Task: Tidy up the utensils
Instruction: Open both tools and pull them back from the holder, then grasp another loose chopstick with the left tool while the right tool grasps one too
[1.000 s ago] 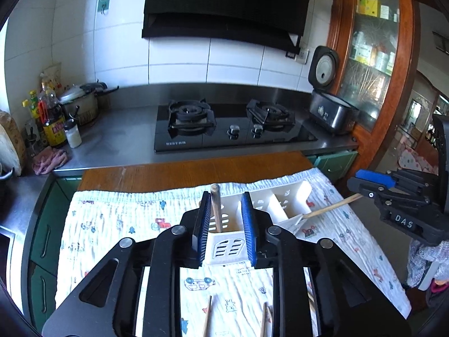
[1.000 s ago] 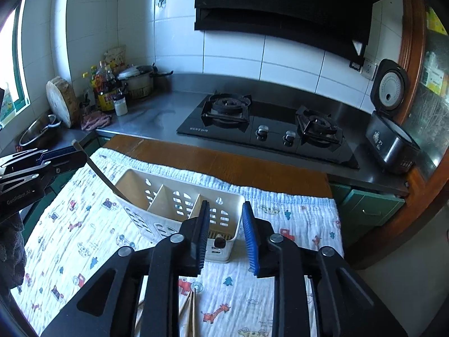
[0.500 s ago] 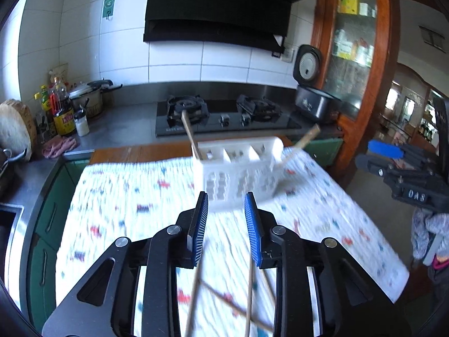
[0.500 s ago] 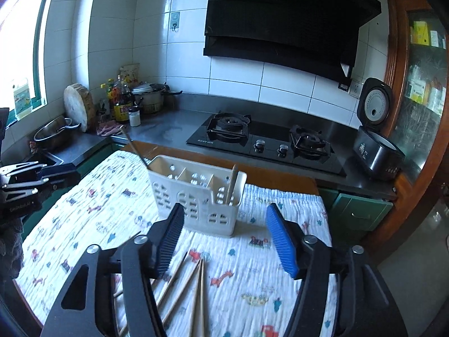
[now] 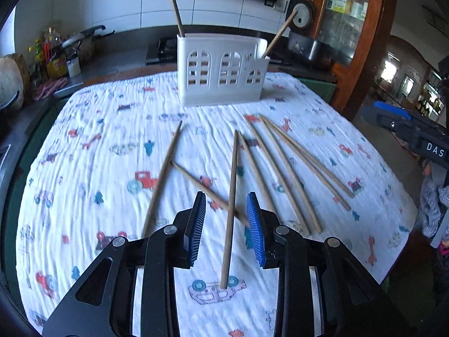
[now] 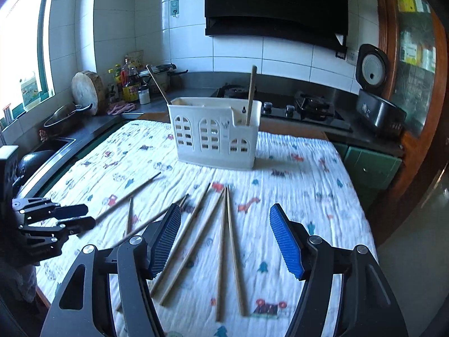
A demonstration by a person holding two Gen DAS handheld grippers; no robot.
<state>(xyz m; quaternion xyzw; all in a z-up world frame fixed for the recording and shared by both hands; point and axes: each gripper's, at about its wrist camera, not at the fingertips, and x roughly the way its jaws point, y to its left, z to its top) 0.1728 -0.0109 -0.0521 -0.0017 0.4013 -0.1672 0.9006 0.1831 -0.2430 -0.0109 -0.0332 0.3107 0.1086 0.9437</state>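
A white utensil caddy (image 5: 221, 68) stands upright at the far side of the patterned cloth, with two wooden sticks leaning out of it; it also shows in the right wrist view (image 6: 214, 133). Several wooden chopsticks (image 5: 280, 165) lie scattered on the cloth in front of it, also in the right wrist view (image 6: 224, 238). My left gripper (image 5: 226, 216) is open and low over one chopstick (image 5: 231, 205) that runs between its jaws. My right gripper (image 6: 224, 234) is wide open and empty above a pair of chopsticks (image 6: 231, 241).
The cloth (image 6: 294, 185) covers the table. Behind it are a gas hob (image 6: 291, 108), a rice cooker (image 6: 376, 95), bottles and a pot (image 6: 132, 84) on the counter, and a sink (image 6: 53, 143) at the left. The table edges drop off at right and front.
Both grippers have pulled back from the caddy and dropped toward the chopsticks. The left gripper, which stood around the caddy, now stands around a chopstick. The right gripper has opened wide.
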